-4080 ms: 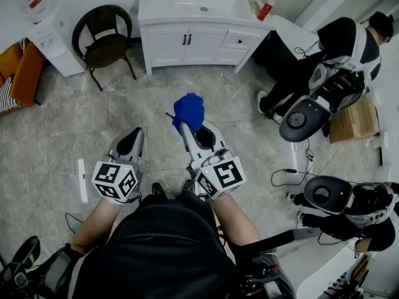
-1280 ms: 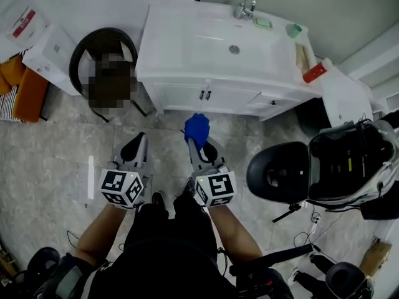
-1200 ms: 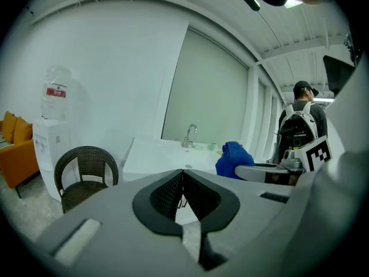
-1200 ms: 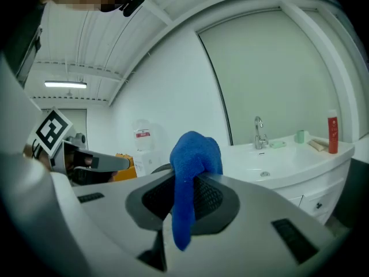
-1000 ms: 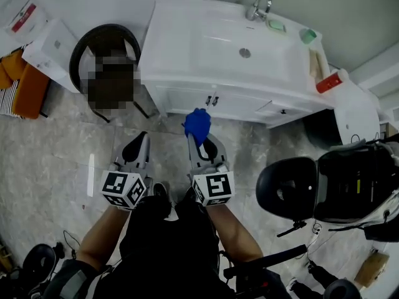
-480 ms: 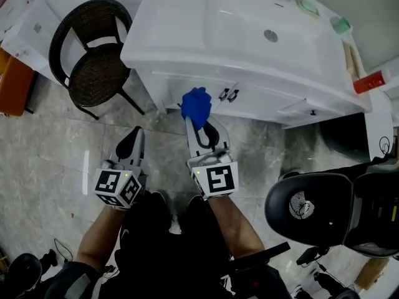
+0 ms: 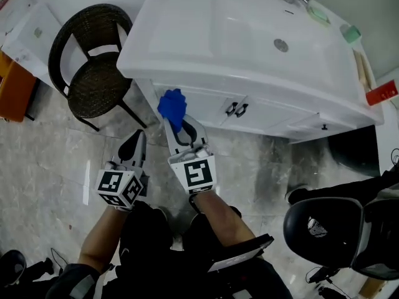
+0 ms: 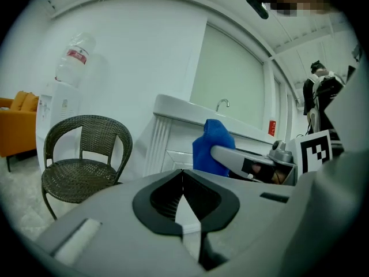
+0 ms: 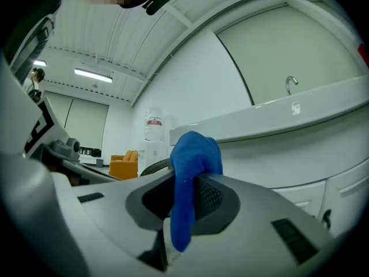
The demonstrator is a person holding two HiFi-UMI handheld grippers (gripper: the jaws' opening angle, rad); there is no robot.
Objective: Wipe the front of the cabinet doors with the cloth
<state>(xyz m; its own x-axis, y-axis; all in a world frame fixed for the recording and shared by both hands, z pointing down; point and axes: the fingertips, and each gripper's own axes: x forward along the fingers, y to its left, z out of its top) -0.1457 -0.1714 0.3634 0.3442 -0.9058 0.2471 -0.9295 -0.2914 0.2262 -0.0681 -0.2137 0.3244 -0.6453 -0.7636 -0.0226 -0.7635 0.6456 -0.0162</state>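
While the right gripper pinches the cloth between its jaws, a blue wad bulges above the tips and a tail hangs down through the gap. We see the wad held at the left end of the cabinet front, close before the left of the two doors. Whether it already touches the panel we cannot tell. The left gripper hangs lower and further left, its jaws pressed together on nothing. It is apart from the cabinet and short of the chair.

We judge the cloth light, soft and limp. It will fold and drag rather than push back, so the pressure has to come from the gripper behind it. Our hold seems to sit about mid-cloth, which leaves a good pad out front. A grip nearer an edge would let it flop away from the door. Being pliant, it could creep out of the jaws if we rub hard across the panel's edges or catch it on the dark handles. A firm pinch and flat, even strokes seem wise to us. The wiping looks about to start, with both doors yet to cover.
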